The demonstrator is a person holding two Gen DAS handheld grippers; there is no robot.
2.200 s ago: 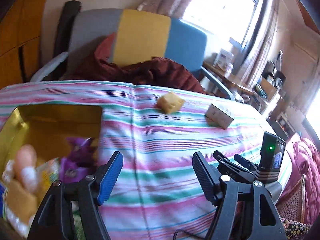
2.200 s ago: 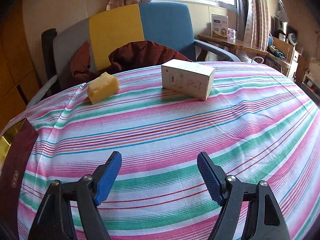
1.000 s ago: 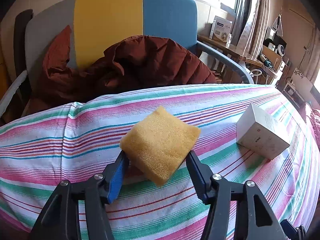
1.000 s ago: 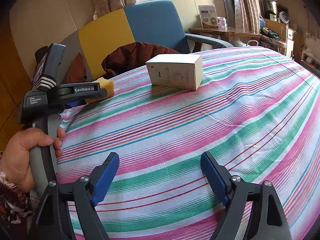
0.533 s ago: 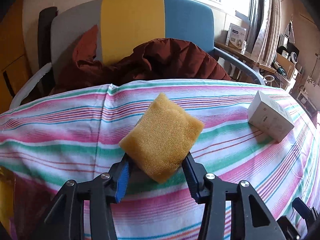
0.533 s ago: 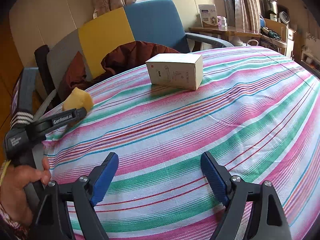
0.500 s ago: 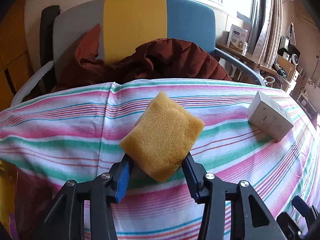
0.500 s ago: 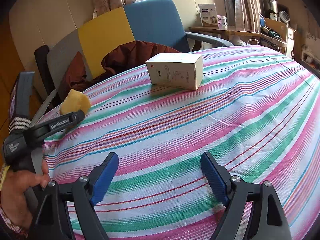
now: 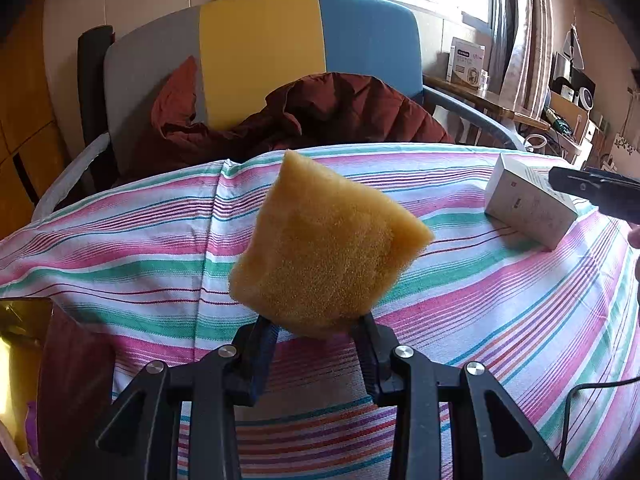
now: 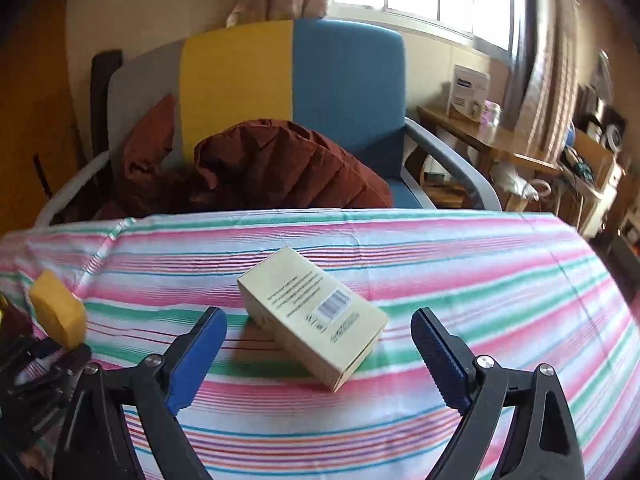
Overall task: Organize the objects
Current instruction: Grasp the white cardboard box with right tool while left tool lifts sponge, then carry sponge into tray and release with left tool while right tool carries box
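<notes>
Left gripper (image 9: 316, 332) just closed, squeezing sponge (image 9: 324, 248) clear of desk (image 9: 500, 300) for carrying. Right gripper (image 10: 320, 354) widening, empty, straddling box (image 10: 312, 312) for pickup.

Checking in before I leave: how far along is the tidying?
Partly done. The gold tray at the left already holds some items. The left gripper has closed on the sponge. Left: the box lies on the cloth between the open right gripper fingers.
</notes>
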